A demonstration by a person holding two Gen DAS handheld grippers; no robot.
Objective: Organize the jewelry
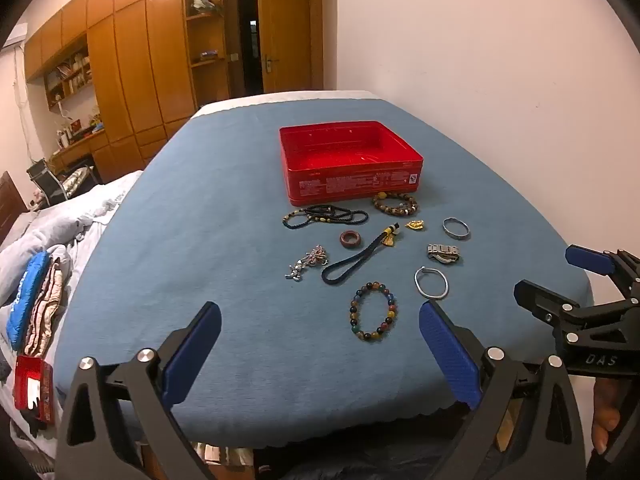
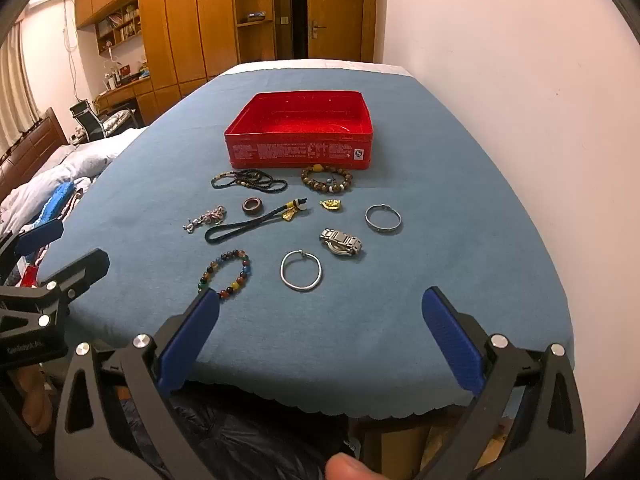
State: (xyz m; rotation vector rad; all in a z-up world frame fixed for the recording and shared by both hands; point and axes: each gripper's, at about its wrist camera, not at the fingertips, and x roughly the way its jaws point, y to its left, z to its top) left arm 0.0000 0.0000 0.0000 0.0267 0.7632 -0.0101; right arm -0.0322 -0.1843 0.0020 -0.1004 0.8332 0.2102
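With both grippers, left (image 1: 320,354) and right (image 2: 320,344), spread and empty, thin near bangle (image 2: 301,270) risked slipping from flat pads (image 2: 188,344).

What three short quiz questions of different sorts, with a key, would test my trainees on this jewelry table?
1. True or false: the red tin already holds a bracelet.
2. Multiple choice: which piece lies nearest the right gripper? A) plain silver bangle B) brown ring C) gold pendant
3. Fill in: both the left gripper and the right gripper are ____ and hold nothing.

Key
1. False; the tin's red floor is bare, and every piece lies on the blue cloth.
2. A
3. open
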